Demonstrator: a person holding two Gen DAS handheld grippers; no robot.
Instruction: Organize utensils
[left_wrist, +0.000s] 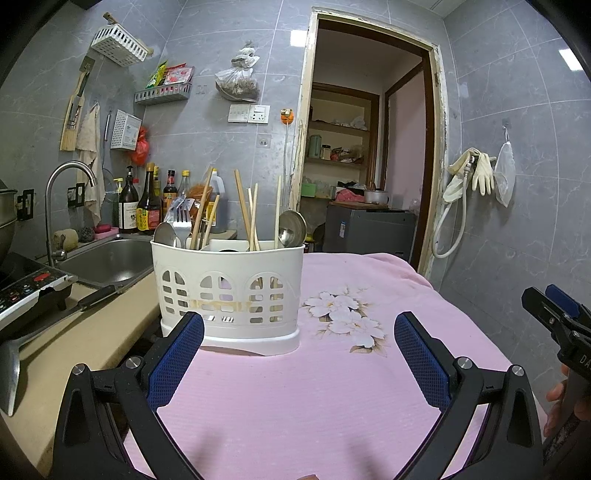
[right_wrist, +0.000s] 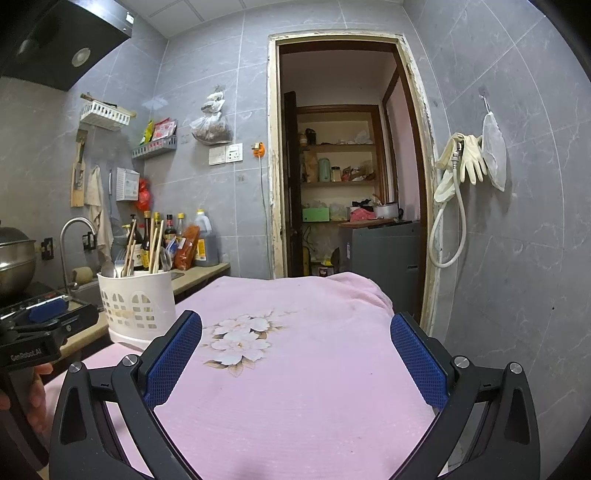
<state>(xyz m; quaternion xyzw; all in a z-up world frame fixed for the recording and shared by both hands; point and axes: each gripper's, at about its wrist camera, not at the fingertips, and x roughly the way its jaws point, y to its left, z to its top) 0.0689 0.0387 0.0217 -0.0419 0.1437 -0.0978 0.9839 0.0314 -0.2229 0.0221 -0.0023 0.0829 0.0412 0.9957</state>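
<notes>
A white slotted utensil holder (left_wrist: 229, 291) stands on the pink flowered cloth (left_wrist: 295, 406) at its left edge. It holds spoons (left_wrist: 293, 228), a fork (left_wrist: 181, 224) and several wooden chopsticks (left_wrist: 243, 206), all upright. My left gripper (left_wrist: 299, 354) is open and empty, just in front of the holder. My right gripper (right_wrist: 295, 354) is open and empty over the cloth (right_wrist: 295, 387), to the right of the holder (right_wrist: 136, 306). The right gripper's body shows at the right edge of the left wrist view (left_wrist: 557, 321).
A counter (left_wrist: 85, 332) with a steel sink (left_wrist: 107, 258), tap (left_wrist: 70, 177), induction cooker (left_wrist: 26, 295) and sauce bottles (left_wrist: 147, 206) lies left of the cloth. A doorway (left_wrist: 369, 147) opens behind. Gloves and a hose (left_wrist: 476, 177) hang on the right wall.
</notes>
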